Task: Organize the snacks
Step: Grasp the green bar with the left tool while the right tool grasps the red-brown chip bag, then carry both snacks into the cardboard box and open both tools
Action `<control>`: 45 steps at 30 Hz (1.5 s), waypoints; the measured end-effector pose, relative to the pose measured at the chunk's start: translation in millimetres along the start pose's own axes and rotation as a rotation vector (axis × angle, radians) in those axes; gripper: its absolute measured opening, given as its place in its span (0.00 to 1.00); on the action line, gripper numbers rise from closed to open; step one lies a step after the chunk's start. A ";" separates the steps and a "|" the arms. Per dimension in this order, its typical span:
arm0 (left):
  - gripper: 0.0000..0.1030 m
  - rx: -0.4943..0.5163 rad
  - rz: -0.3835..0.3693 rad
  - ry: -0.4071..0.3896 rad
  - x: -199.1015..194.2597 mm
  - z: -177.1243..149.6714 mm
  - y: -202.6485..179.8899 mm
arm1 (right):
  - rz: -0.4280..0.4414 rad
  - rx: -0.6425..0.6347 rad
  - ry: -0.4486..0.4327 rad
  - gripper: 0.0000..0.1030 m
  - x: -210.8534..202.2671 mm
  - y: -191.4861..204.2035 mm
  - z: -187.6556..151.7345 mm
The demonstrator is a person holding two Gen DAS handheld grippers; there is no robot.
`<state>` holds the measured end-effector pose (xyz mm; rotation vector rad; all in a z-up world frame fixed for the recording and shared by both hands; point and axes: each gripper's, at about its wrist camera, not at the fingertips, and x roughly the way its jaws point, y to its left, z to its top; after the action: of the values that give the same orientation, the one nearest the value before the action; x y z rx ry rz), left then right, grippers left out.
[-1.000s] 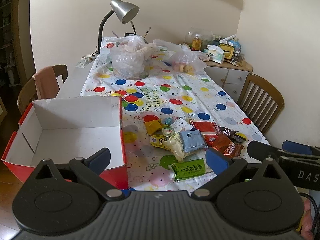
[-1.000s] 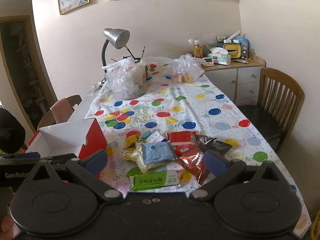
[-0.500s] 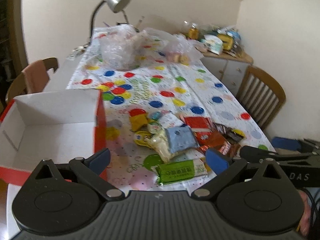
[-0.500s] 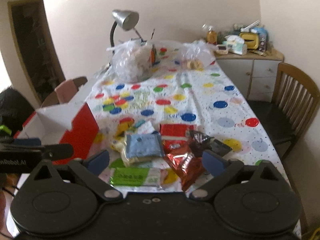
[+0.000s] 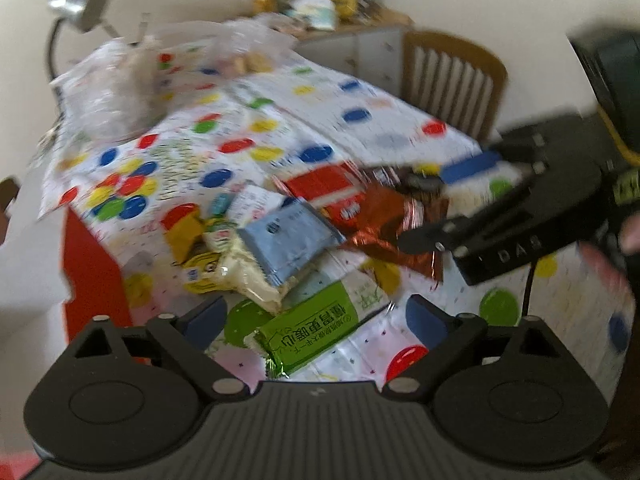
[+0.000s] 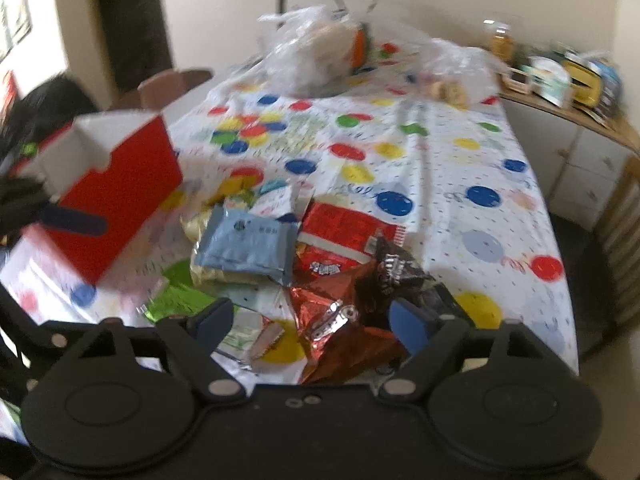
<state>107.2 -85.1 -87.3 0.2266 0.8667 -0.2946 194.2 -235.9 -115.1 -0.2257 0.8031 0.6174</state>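
Note:
A pile of snack packets lies on the dotted tablecloth: a green packet, a blue packet, a red packet and a red-brown foil bag. My left gripper hangs low over the green packet, which lies between its closing jaws; the pads are clear of it. My right gripper hovers over the foil bag, jaws closing, pads not pressing on it. The right gripper also shows in the left wrist view. An open red box with a white inside stands left of the pile.
Two clear plastic bags and a desk lamp stand at the table's far end. A wooden chair is on the right, with a cluttered sideboard behind it. Another chair is on the left.
Both grippers have dropped and moved forward toward the snack pile, rolling as they went. Their jaws have narrowed a little. The pile now fills the lower part of each view.

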 end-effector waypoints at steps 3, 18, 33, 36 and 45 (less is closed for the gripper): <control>0.86 0.077 -0.033 0.052 22.8 1.3 -2.1 | 0.010 -0.027 0.032 0.76 14.8 -1.3 -1.0; 0.62 0.360 -0.193 0.218 87.4 11.5 -5.7 | 0.026 -0.145 0.108 0.67 43.8 -2.9 -4.4; 0.48 0.050 -0.148 0.280 96.3 13.7 12.3 | 0.031 -0.049 0.109 0.46 46.0 -8.5 -15.8; 0.46 -0.067 -0.098 0.280 88.9 8.6 15.6 | 0.037 -0.008 0.103 0.46 43.1 -10.3 -17.3; 0.41 -0.335 -0.055 0.279 62.3 -13.5 21.9 | 0.068 0.100 0.100 0.46 23.1 -14.6 -23.5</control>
<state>143.2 -70.4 -142.4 -0.0706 1.1844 -0.1660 201.0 -247.4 -148.7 -0.1387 0.9390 0.6316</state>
